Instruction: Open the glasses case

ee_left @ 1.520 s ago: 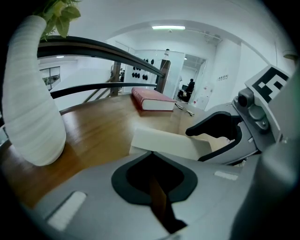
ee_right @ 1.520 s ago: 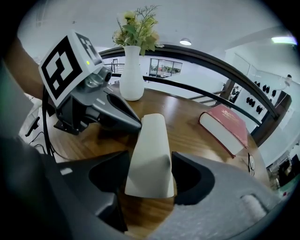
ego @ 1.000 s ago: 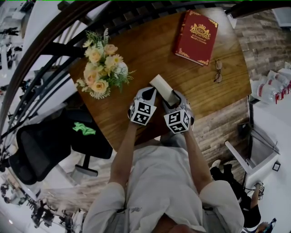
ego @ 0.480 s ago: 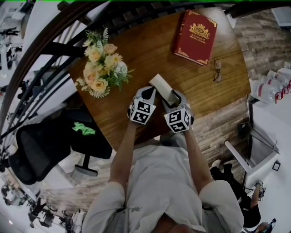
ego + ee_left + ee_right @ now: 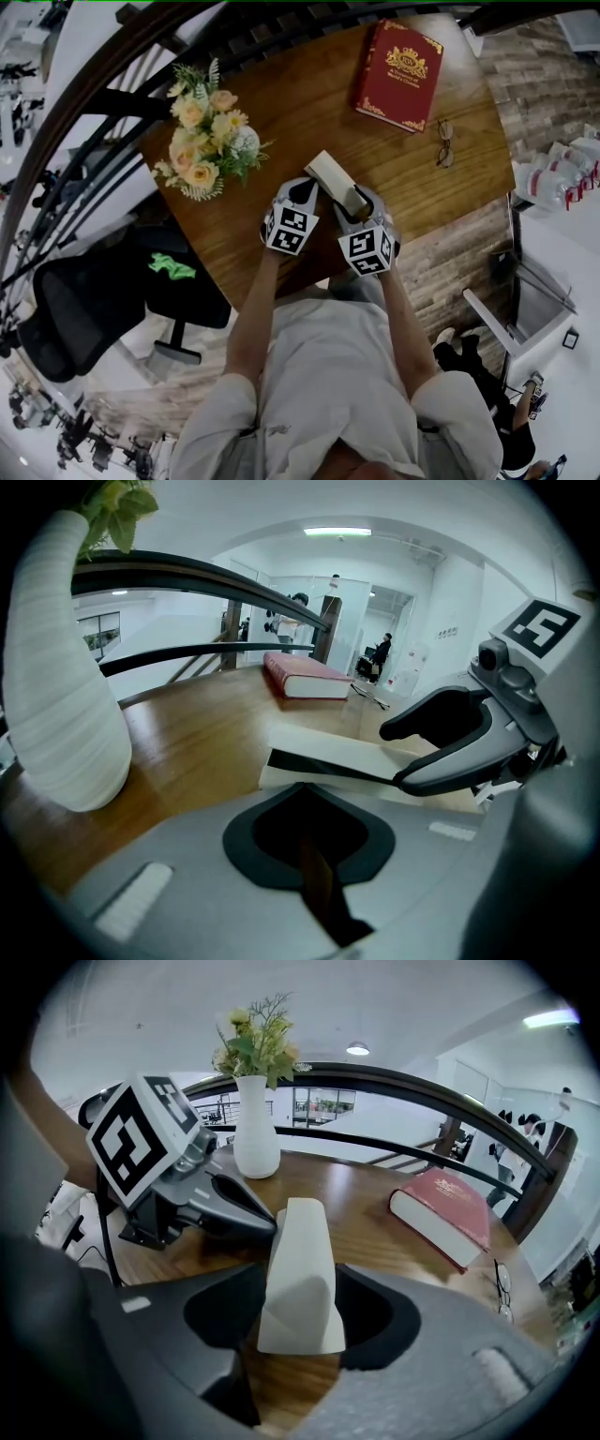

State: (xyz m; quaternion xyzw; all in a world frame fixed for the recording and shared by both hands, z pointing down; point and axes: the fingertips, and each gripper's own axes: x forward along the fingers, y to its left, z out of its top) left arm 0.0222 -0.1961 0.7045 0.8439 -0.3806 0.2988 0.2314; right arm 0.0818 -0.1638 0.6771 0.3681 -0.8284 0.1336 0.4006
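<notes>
Cream and matte, the glasses case (image 5: 333,180) is a long wedge-shaped box with a triangular end face and softly rounded edges, its skin looking like smooth faux leather. It lies on the brown, wood-grained bench (image 5: 281,122), nearer the person than the red book (image 5: 398,64) and to that book's left, with its long axis pointing roughly back toward the book.

The right gripper (image 5: 356,208) has the end of the case farthest from the red book between its jaws. They sit close against both sloping sides of the case and appear to be clamping it steady. The left gripper (image 5: 307,190) comes in from the side of the case away from the book. Its jaws are drawn together to a thin slit with nothing I can make out between them, and their tips rest at the case's lower side edge.

I judge the opening to be barely begun. The left gripper view shows a dark, narrow wedge running along the side between the top flap and the base. That may be the flap starting to part, or only a seam; I cannot tell which. The flap lies down and no interior shows, so lifting it back remains to be done.

The red book is a thick hardback with gilt ornament on its cover. Thin wire-framed glasses (image 5: 445,145) lie folded just beside its near corner.
</notes>
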